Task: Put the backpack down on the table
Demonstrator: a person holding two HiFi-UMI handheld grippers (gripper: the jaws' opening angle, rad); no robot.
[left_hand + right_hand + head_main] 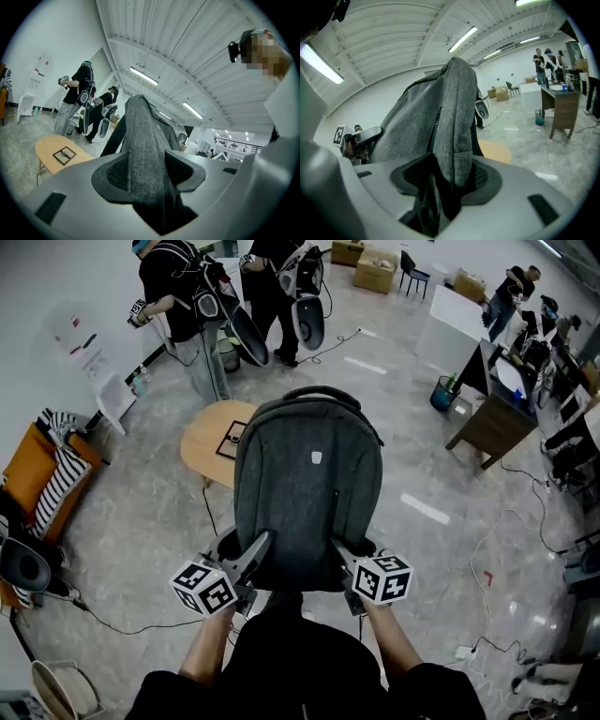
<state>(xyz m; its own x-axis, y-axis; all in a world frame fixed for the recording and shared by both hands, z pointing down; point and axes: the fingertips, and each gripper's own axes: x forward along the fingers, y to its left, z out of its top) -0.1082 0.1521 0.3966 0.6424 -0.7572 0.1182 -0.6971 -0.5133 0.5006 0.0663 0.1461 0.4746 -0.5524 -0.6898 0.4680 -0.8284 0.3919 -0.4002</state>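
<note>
A soft grey fabric backpack [309,484], probably light and floppy, is held upright above the floor, its lower side folds, the firmest hold, pinched in the part-closed left gripper [251,554] and right gripper [339,554], the round pale wooden table [199,448] at eleven o'clock.

**Matt cloth, smooth plastic, glossy floor**

The backpack [309,484] is grey heathered woven cloth, matt and slightly rough. The left gripper [258,542] and right gripper [339,545] have smooth, matt grey plastic shells with dark, finely textured pads [115,173]. The round table [199,451] looks like pale, smooth wood. The floor [441,549] is glossy mottled grey.
</note>
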